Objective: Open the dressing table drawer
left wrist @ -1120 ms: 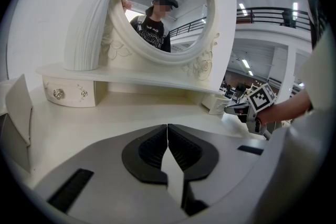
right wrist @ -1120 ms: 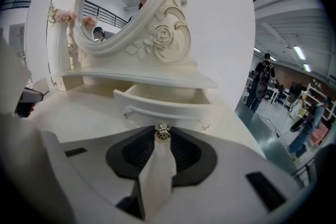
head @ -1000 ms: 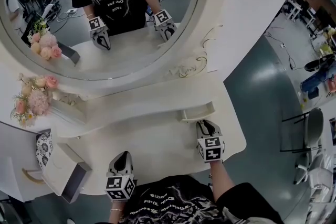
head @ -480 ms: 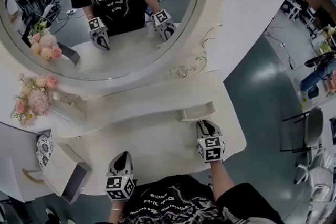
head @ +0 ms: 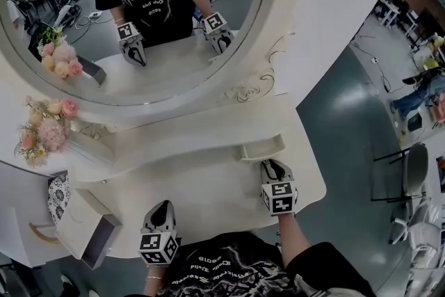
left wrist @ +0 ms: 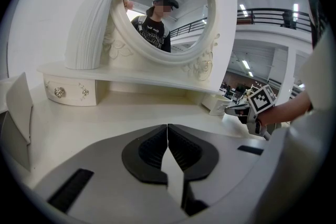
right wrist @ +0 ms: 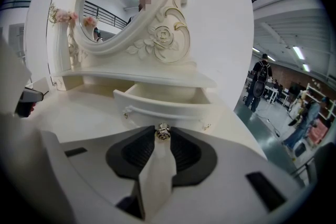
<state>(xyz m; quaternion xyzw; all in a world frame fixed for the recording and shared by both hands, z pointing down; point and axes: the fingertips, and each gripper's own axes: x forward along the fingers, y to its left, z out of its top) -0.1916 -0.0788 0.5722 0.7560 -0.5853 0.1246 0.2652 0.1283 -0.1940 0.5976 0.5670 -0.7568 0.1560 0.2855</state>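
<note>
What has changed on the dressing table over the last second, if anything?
Nothing in the work area has visibly moved. The right gripper stays shut on the drawer knob, the drawer stays partly pulled out, and the left gripper stays shut and empty over the tabletop.

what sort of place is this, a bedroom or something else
Likely a big open workspace or hall, not a bedroom: the dressing table stands on a grey floor, with desks and people beyond and a railed upper gallery overhead.
</note>
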